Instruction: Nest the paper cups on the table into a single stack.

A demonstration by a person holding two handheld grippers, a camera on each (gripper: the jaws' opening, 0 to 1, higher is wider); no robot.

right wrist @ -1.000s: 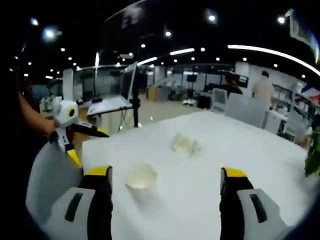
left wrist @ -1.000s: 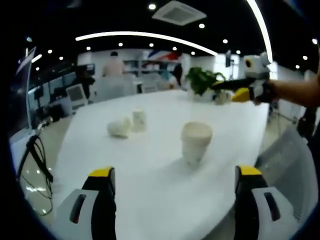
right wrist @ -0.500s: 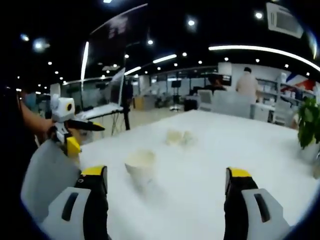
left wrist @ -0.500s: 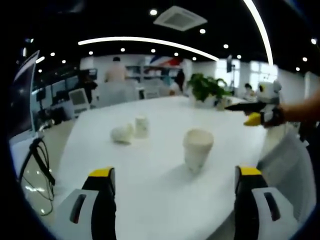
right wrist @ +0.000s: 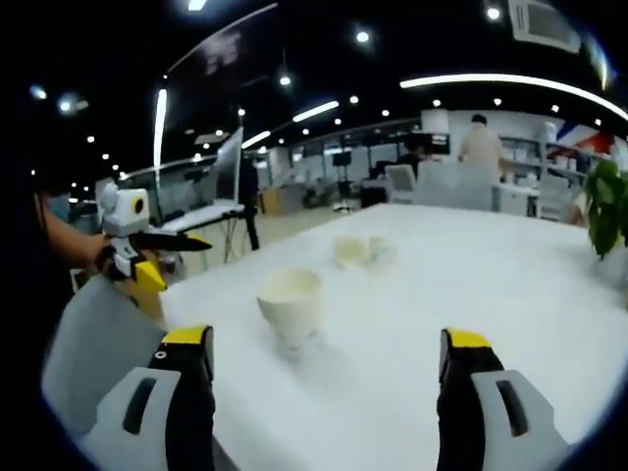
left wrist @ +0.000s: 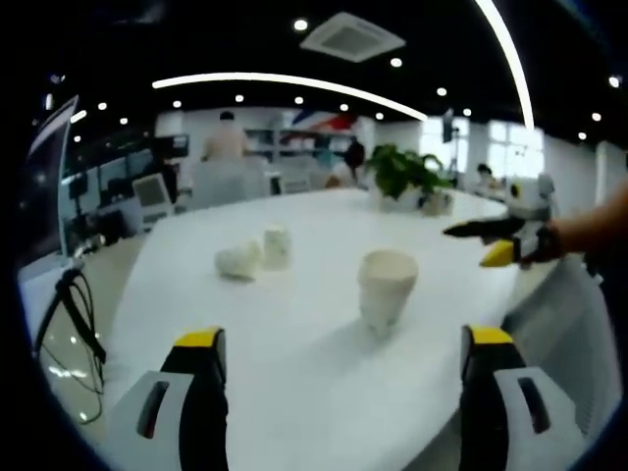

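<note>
A white paper cup [left wrist: 386, 287] stands upright on the white table [left wrist: 294, 373], ahead of my left gripper [left wrist: 343, 397] and slightly to its right; the jaws are open and hold nothing. Farther back, one cup [left wrist: 238, 261] lies on its side next to an upright cup [left wrist: 276, 247]. In the right gripper view the near cup [right wrist: 291, 304] stands ahead and to the left of my right gripper [right wrist: 326, 397], which is open and empty, with the two far cups [right wrist: 355, 250] behind. Each gripper also appears from the side: the right gripper [left wrist: 500, 240], the left gripper [right wrist: 147, 253].
A potted plant [left wrist: 402, 167] stands at the table's far end. A grey chair back [left wrist: 559, 314] sits by the near table edge, also seen as the chair [right wrist: 98, 343]. A monitor on a stand [right wrist: 228, 172] and a person [left wrist: 228, 137] are in the background.
Both views have shifted with the hands. The right gripper has dropped lower beside the table edge, and the near cup now looks closer in the right gripper view. The cups have not moved.
</note>
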